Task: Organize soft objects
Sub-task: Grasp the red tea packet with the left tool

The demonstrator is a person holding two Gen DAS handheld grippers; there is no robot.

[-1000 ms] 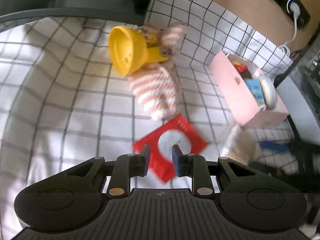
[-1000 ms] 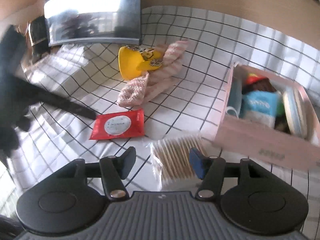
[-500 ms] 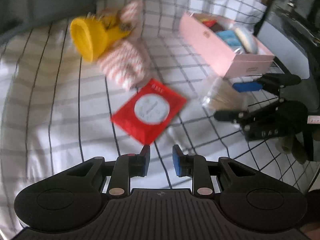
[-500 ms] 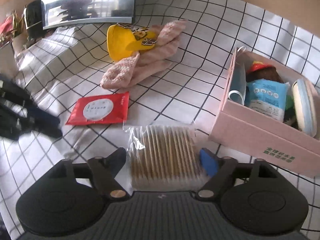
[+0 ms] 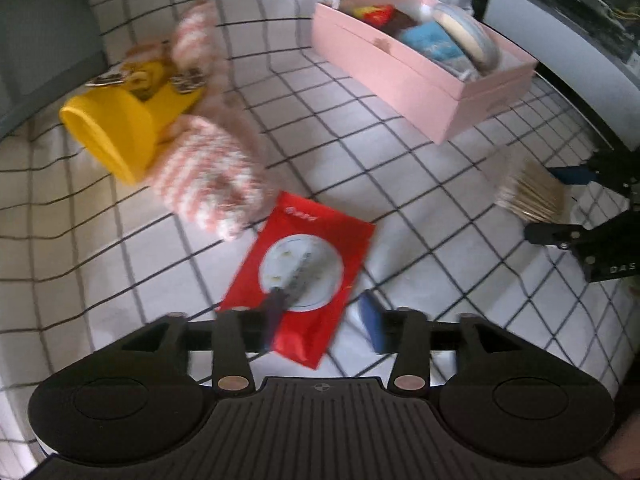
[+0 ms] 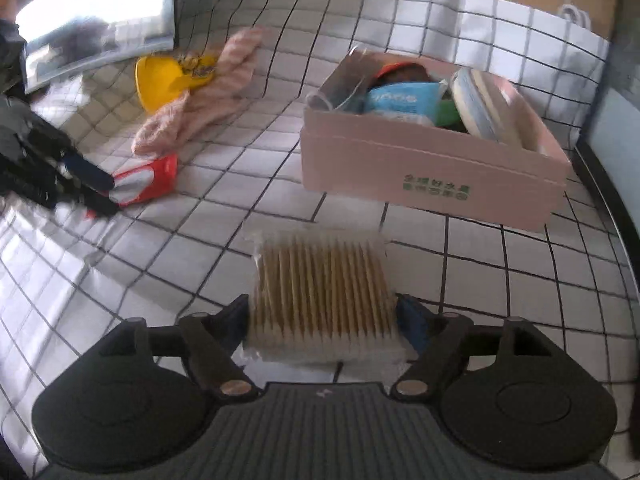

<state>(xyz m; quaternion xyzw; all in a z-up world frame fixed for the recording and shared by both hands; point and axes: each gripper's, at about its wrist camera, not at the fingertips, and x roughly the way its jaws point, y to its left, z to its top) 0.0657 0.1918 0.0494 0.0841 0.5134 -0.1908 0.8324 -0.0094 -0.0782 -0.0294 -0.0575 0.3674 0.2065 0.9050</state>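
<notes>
- Left gripper (image 5: 324, 322): jaws just opened, released, straddling the near end of the red sachet (image 5: 302, 276), mid-cloth, beside the striped sock (image 5: 208, 184).
- Right gripper (image 6: 322, 320): jaws just widened, bracketing the cotton-swab pack (image 6: 322, 300) near the cloth's front edge; contact unclear.
- Best done: square both on centre, close gently, lift into the pink box (image 6: 432, 176).

Bright daylight, window glare upper left, motion blur, heavy fisheye bending.

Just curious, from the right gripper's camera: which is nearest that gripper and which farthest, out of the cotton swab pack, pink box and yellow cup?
1. Cotton swab pack: between the right gripper's fingers.
2. Pink box: ahead, slightly right.
3. Yellow cup: far left, beside the striped socks.
</notes>
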